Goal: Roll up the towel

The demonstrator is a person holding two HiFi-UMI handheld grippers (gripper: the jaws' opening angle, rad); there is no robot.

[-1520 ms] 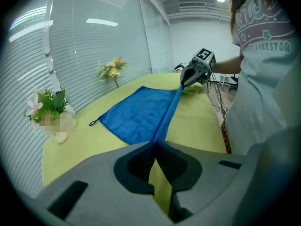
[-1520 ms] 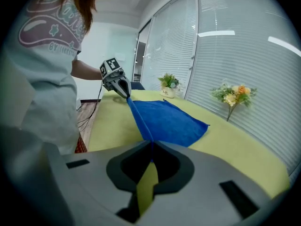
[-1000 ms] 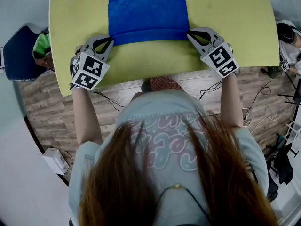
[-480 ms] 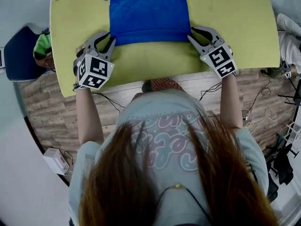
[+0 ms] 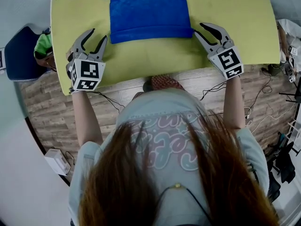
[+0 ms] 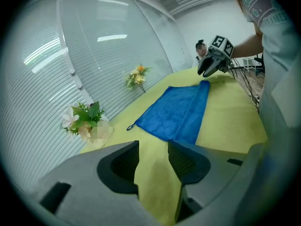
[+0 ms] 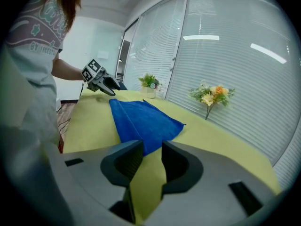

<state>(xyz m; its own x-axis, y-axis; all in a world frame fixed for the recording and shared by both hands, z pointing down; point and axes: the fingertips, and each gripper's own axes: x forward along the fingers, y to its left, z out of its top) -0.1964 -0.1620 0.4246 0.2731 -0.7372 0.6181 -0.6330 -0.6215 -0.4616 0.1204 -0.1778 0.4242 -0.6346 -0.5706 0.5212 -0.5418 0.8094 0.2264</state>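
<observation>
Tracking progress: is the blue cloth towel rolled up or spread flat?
Mostly spread: the blue cloth towel lies flat on the yellow-green table; only its near edge is folded over once.

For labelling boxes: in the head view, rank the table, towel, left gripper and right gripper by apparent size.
1. table
2. towel
3. left gripper and right gripper: they look alike, so they are left unranked.
</observation>
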